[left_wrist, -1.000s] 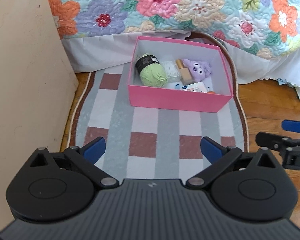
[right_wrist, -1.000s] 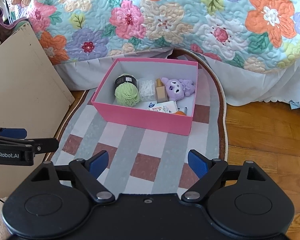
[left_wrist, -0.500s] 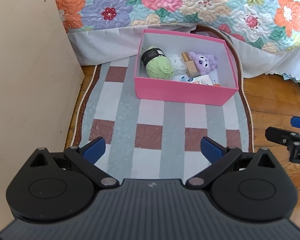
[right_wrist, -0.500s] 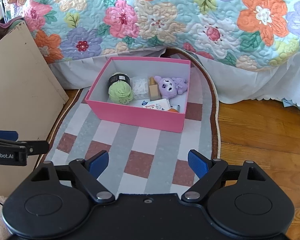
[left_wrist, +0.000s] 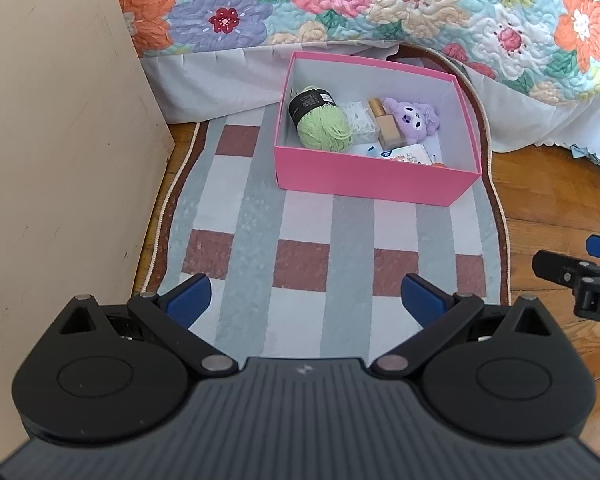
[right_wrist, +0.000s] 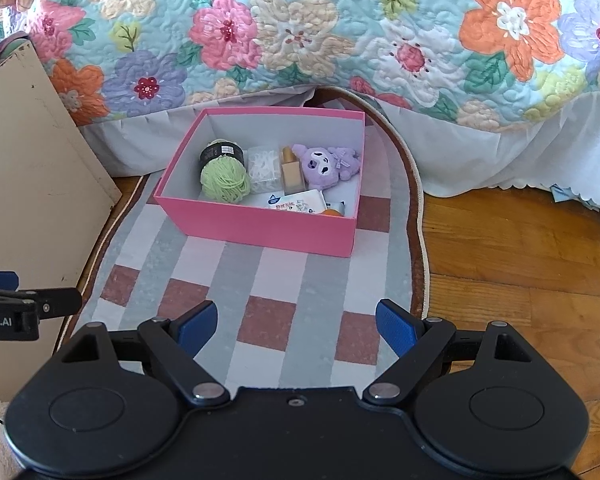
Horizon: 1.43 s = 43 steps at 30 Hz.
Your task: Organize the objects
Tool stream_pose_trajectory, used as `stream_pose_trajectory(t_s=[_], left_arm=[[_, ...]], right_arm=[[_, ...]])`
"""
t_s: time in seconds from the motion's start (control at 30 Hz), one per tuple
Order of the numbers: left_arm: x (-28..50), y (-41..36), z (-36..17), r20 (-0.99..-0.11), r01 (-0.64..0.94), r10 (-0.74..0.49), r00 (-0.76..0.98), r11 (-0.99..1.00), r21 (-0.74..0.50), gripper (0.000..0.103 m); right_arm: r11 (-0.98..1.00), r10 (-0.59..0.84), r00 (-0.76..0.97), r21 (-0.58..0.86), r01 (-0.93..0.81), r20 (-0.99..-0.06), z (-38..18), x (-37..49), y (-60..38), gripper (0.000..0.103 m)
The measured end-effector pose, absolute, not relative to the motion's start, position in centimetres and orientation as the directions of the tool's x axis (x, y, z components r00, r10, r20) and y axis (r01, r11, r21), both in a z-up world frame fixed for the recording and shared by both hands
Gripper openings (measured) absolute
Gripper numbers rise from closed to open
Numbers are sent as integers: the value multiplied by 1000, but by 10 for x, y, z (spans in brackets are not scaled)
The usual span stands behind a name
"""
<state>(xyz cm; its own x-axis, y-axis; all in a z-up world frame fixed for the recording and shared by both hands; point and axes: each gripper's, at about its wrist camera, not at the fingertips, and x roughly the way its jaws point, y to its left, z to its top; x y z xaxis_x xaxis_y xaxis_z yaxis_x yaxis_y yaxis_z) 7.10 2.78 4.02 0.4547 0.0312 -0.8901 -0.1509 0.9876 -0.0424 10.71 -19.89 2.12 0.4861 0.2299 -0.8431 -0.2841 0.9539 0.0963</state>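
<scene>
My left gripper (left_wrist: 305, 296) is wide open and holds nothing. My right gripper (right_wrist: 296, 322) is wide open too, with nothing between its blue pads (right_wrist: 394, 326). Both hang over the near end of the checked rug (left_wrist: 304, 264), well apart from the pink box (left_wrist: 376, 180). I see only bare rug between my grippers and the box.

The pink box sits on the far end of the rug, close to the bed's white skirt (right_wrist: 480, 152). The flower quilt (right_wrist: 300, 32) hangs above the box. A tall tan board (left_wrist: 60, 160) stands to the left of the box, at the rug's edge. Brown wood floor (right_wrist: 520, 248) lies to the right of the box.

Inside the box, the green yarn ball (right_wrist: 224, 178) lies at the left side. Just beside it is a small clear packet (right_wrist: 264, 168), then a tan bottle (right_wrist: 291, 170), then the purple plush toy (right_wrist: 326, 164) toward the right wall. A white printed pack (right_wrist: 296, 203) lies by the near wall, with something orange (right_wrist: 334, 212) next to it that I cannot make out.
</scene>
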Motion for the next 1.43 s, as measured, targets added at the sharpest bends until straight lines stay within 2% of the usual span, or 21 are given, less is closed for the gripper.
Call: stream_pose_trajectory(t_s=[1.43], left_arm=[[72,37,36,-897,-157,18,441,986,-57,103]], right_arm=[[951,202,481,53,-305,-853,21,108,-195,89]])
